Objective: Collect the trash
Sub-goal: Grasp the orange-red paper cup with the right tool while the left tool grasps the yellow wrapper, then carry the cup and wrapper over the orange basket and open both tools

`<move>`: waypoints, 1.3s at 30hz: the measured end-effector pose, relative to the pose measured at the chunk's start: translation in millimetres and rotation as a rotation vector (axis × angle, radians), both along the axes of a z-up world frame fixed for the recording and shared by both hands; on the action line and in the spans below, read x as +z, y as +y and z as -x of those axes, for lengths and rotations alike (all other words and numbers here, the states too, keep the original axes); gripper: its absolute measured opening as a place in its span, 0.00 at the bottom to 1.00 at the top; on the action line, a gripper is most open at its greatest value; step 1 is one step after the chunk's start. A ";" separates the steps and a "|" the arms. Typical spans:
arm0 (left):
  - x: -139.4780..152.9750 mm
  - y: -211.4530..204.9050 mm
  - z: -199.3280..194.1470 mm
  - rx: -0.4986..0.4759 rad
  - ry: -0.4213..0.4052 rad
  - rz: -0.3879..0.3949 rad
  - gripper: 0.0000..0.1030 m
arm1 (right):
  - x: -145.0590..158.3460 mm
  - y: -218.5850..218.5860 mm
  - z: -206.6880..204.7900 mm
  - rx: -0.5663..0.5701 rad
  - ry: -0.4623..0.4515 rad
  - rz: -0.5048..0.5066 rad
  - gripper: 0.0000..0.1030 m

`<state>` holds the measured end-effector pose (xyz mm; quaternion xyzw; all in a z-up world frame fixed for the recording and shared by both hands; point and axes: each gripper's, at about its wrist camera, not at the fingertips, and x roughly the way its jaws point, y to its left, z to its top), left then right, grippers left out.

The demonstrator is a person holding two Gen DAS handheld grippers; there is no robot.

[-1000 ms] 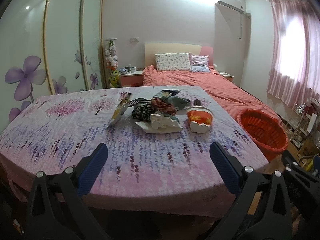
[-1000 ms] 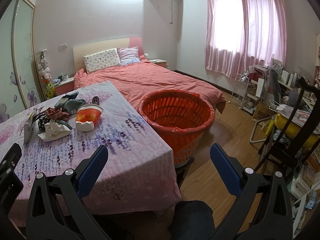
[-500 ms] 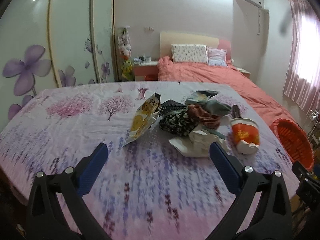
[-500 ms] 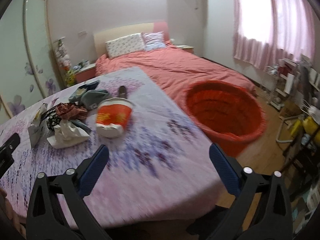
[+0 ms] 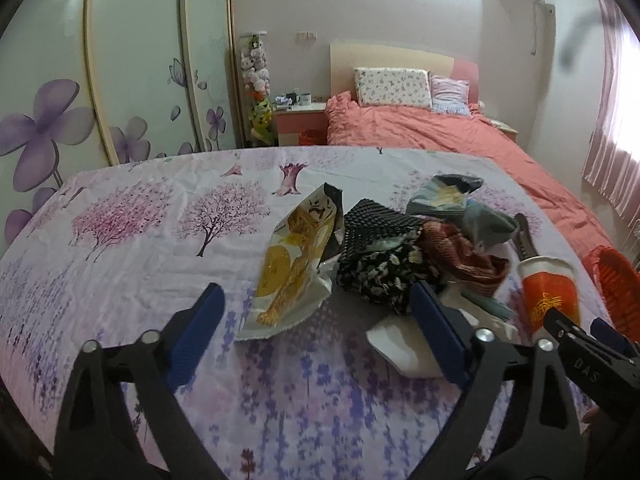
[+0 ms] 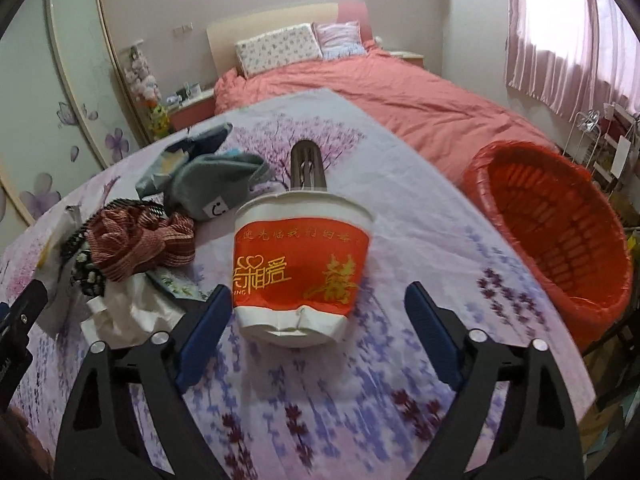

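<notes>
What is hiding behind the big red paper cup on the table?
Behind the red paper cup a brown ribbed object pokes out on the flowery tablecloth. Its near end is hidden by the cup, so I cannot tell what it is.

A crushed red-and-white paper cup [image 6: 300,268] lies on its side on the table beside a yellow snack bag [image 5: 294,268], crumpled wrappers [image 5: 448,236] and white paper [image 6: 124,312].

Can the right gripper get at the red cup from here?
Probably yes. The right gripper is open, its jaws just narrowing, with the cup on its side between them, untouched, nothing in the way.
</notes>
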<state>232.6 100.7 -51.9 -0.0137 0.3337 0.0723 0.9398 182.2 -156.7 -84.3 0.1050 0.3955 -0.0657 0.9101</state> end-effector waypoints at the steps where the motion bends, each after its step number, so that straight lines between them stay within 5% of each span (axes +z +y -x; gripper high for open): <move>1: -1.9 1.6 -3.8 0.006 0.005 0.002 0.83 | -1.2 -1.7 -1.7 0.003 0.007 -0.009 0.83; 9: -12.0 16.8 -28.4 0.043 0.034 0.004 0.71 | -2.8 8.3 -5.5 0.011 0.024 -0.011 0.82; 12: -17.0 25.4 -37.0 0.044 0.065 0.024 0.60 | -6.6 9.1 -11.8 0.009 0.039 0.014 0.71; 28: -20.9 50.1 -43.0 0.017 0.085 0.105 0.11 | -2.0 0.6 -13.5 0.036 0.014 -0.021 0.69; 39: 12.9 48.8 -26.8 -0.001 0.027 0.139 0.10 | 15.0 -7.0 -4.9 0.035 -0.045 -0.036 0.69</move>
